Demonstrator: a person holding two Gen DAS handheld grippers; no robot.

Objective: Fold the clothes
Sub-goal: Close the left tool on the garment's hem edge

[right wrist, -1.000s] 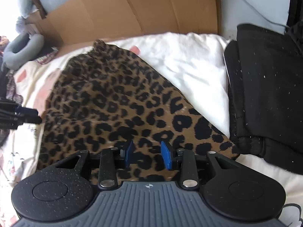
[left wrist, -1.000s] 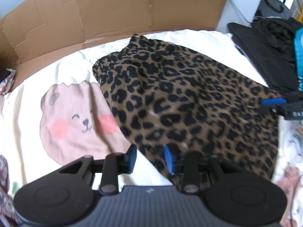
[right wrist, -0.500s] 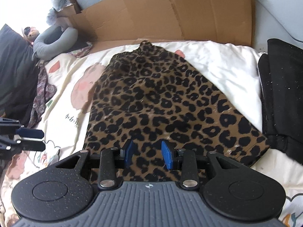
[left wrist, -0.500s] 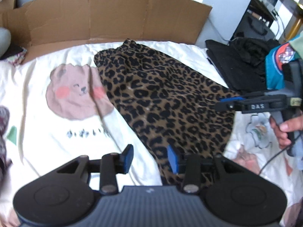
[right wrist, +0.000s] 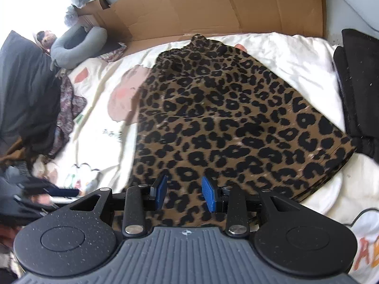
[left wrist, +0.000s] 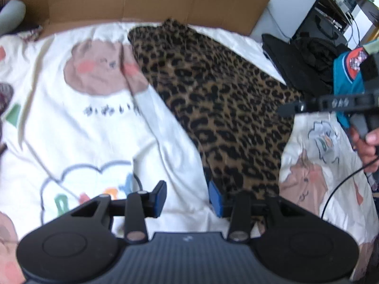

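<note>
The leopard-print garment (right wrist: 227, 123) lies flat on the bed (left wrist: 94, 142). Left tongs (left wrist: 187, 197) are closing on nothing. Right tongs (right wrist: 184, 193) hang part-open, empty.

1 leopard-print garment (right wrist: 227, 127), 2 grippers, 1 cardboard sheet (right wrist: 213, 7), 1 grey neck pillow (right wrist: 75, 45), 1 printed bedsheet (left wrist: 94, 142)
</note>
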